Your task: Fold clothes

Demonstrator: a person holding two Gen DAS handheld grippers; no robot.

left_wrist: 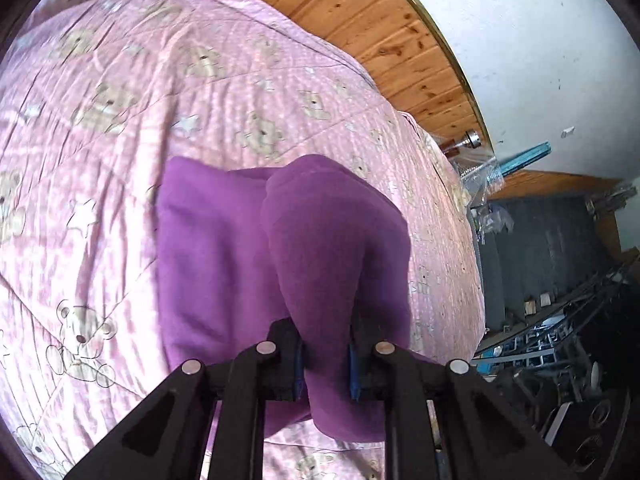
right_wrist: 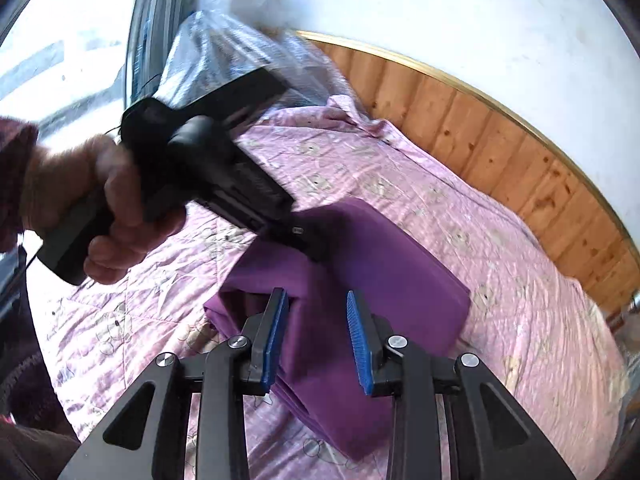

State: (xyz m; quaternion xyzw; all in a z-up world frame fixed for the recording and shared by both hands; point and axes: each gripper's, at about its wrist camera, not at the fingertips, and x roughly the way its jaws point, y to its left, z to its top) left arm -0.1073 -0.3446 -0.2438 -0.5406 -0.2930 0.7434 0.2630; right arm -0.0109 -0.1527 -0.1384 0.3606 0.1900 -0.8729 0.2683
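A bed covered by a pink bear-print quilt [left_wrist: 120,120] filled most of both views, with a wooden headboard [right_wrist: 500,128] curving along the upper right of the right wrist view below a white wall [right_wrist: 440,8]. A clear plastic bag [right_wrist: 224,44] lay at the upper left of that view, behind the left gripper. Dark clutter on the floor [left_wrist: 560,280] sat at the right edge of the left wrist view.

The purple garment [right_wrist: 360,272] lay folded on the quilt in the middle of the right wrist view, its long axis running from lower left to upper right.

A hand [right_wrist: 100,208] at the left of that frame held the left gripper [left_wrist: 326,356], whose fingers pinched a bunched fold of the garment, lifted off the quilt. The right gripper [right_wrist: 318,340] hovered over the garment's near edge, its blue-padded fingers [right_wrist: 358,340] spread apart and holding nothing.
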